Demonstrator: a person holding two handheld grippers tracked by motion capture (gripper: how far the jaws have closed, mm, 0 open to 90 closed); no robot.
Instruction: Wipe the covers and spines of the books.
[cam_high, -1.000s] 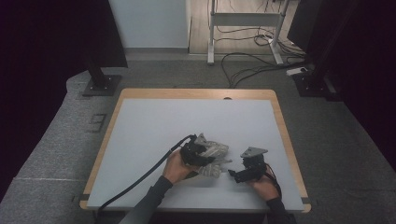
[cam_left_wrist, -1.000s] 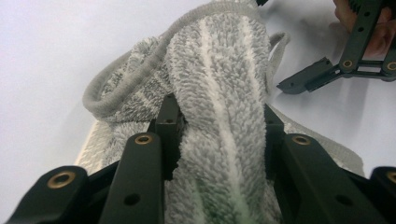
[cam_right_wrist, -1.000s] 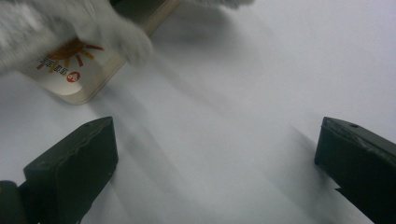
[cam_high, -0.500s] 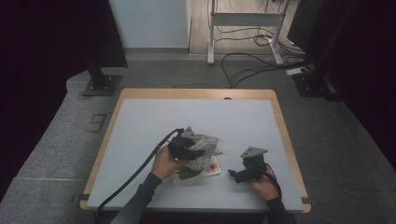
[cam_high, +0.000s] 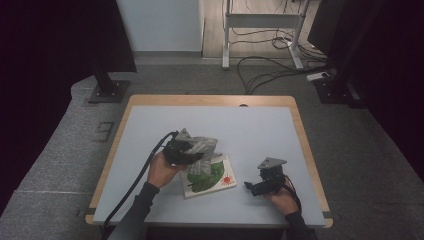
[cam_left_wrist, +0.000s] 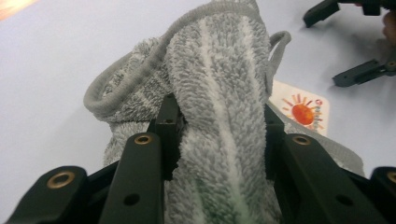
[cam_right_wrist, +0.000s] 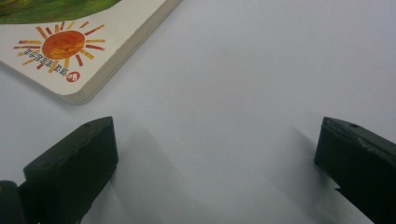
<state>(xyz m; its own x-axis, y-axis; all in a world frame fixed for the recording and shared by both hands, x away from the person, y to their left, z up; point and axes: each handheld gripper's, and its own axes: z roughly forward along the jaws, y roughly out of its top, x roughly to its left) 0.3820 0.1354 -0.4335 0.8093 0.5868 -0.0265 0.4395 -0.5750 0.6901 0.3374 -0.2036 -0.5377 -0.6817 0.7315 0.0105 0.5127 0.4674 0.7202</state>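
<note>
Your left gripper (cam_left_wrist: 219, 140) has its fingers clamped on the soft, limp towel (cam_left_wrist: 210, 79) — it'll sag; right gripper (cam_right_wrist: 215, 163) gapes empty at the book's (cam_right_wrist: 70, 46) 4 o'clock corner

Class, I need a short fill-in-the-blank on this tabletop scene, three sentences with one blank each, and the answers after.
1. The left gripper is shut on a grey striped ____.
2. The right gripper has its jaws ____, with nothing between them.
3. The book on the table has an orange ____ printed at one corner of its cover.

Answers: towel; open; sun
</note>
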